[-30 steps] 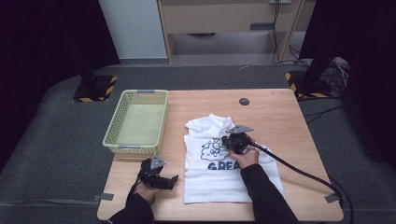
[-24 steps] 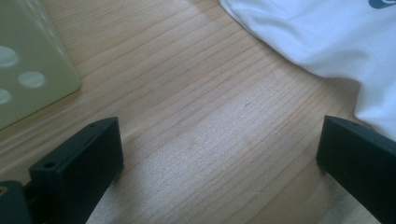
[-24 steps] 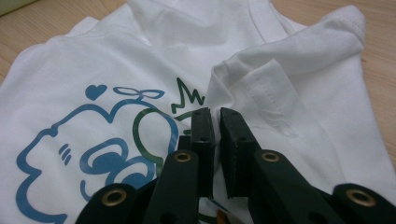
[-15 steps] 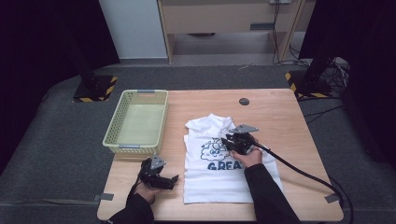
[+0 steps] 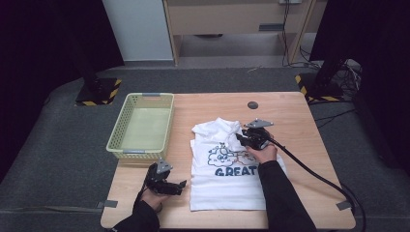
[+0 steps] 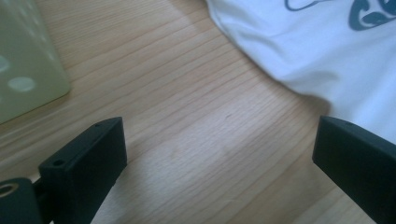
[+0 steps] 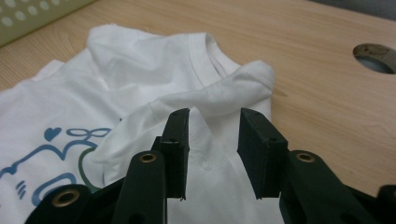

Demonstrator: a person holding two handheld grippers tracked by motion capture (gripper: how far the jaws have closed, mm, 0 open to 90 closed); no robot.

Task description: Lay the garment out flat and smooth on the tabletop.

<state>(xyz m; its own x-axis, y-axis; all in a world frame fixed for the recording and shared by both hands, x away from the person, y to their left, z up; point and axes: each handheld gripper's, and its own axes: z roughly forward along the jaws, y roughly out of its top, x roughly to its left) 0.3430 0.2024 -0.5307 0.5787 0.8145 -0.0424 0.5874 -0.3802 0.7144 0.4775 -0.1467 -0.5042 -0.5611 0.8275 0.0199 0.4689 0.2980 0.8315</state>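
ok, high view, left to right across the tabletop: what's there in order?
Basket → left gripper → white T-shirt → right gripper over the shirt's upper right → cable trailing off towards the table's right edge.

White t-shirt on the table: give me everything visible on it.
White t-shirt: soft knit, ribbed crew collar, blue cartoon print above the word GREAT. It lies front up on the wooden table, right of the basket, with one sleeve folded in across the chest. The right gripper, whose jaws have just been opening, straddles a raised ridge of that sleeve without pressing it. The hem looks flat.
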